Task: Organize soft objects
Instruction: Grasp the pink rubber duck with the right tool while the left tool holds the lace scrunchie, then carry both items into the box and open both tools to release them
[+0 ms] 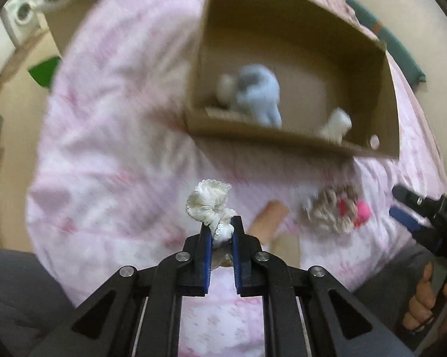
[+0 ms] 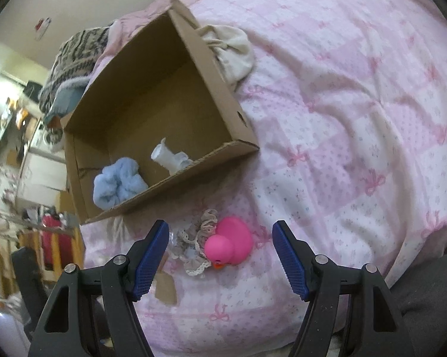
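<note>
My left gripper (image 1: 220,229) is shut on a cream lace scrunchie (image 1: 210,205) and holds it above the pink quilt, short of the open cardboard box (image 1: 286,139). The box holds a fluffy blue scrunchie (image 1: 259,95) (image 2: 118,183) and a small white item (image 1: 336,125) (image 2: 170,157). My right gripper (image 2: 220,238) is open and empty, with a pink rubber duck (image 2: 231,245) and a beige lace scrunchie (image 2: 193,244) on the quilt between its fingers. The duck (image 1: 361,209) and the beige scrunchie (image 1: 330,208) show at the right of the left wrist view, beside the right gripper's fingers (image 1: 407,196).
The box (image 2: 238,113) sits on a bed with a pink patterned quilt (image 2: 357,119). A cream cloth (image 2: 235,47) lies behind the box's right wall. A knitted grey blanket (image 2: 78,50) lies beyond the box. Small cardboard tags (image 2: 165,290) lie on the quilt near the scrunchie.
</note>
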The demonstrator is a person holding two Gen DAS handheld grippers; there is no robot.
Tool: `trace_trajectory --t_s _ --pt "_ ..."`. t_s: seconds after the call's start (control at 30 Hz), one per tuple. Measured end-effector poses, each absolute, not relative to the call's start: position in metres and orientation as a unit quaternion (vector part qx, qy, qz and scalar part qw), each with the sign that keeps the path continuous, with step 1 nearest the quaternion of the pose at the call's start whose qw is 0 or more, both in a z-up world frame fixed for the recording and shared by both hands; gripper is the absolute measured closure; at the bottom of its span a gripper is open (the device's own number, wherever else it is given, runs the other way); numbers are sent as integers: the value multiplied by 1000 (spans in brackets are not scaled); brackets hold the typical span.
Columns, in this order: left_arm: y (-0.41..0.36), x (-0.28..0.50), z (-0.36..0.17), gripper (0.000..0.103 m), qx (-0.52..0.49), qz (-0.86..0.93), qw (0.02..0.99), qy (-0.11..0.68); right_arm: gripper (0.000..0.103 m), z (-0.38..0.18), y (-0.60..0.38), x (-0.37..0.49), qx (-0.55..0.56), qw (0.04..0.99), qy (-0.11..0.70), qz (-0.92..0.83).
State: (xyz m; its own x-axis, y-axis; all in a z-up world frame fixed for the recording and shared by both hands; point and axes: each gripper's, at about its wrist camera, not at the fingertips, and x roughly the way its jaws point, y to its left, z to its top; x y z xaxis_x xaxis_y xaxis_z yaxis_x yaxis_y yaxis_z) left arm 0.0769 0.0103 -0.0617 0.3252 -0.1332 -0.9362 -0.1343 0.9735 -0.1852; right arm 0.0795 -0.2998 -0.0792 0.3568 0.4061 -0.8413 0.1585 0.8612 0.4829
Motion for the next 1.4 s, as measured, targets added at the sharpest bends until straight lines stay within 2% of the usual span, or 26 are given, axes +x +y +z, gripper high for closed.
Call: trace_trajectory --t_s 0.17,0.3,0.37,0.67,0.73,0.77,1.13,1.4 --pt "16 79 -50 92 -109 12 823 558 29 -92 -292 83 252 763 589 88" --pt "14 81 -48 92 -108 6 828 551 52 -99 -283 85 237 754 605 94" --pt "15 79 -47 92 -107 4 827 552 58 -103 -277 86 220 752 614 92" --pt "7 83 -55 92 -105 0 823 558 59 -118 -264 93 187 744 637 80" --pt "7 83 -55 92 -104 1 823 559 64 -118 -263 93 172 748 636 75" --pt "7 83 -55 92 -103 2 823 559 74 -117 -263 93 166 752 634 74" --pt "15 83 -57 92 -100 20 826 554 74 -70 -283 76 203 808 547 86" --pt "14 79 -50 92 -92 27 835 542 74 -61 -274 71 188 815 535 120"
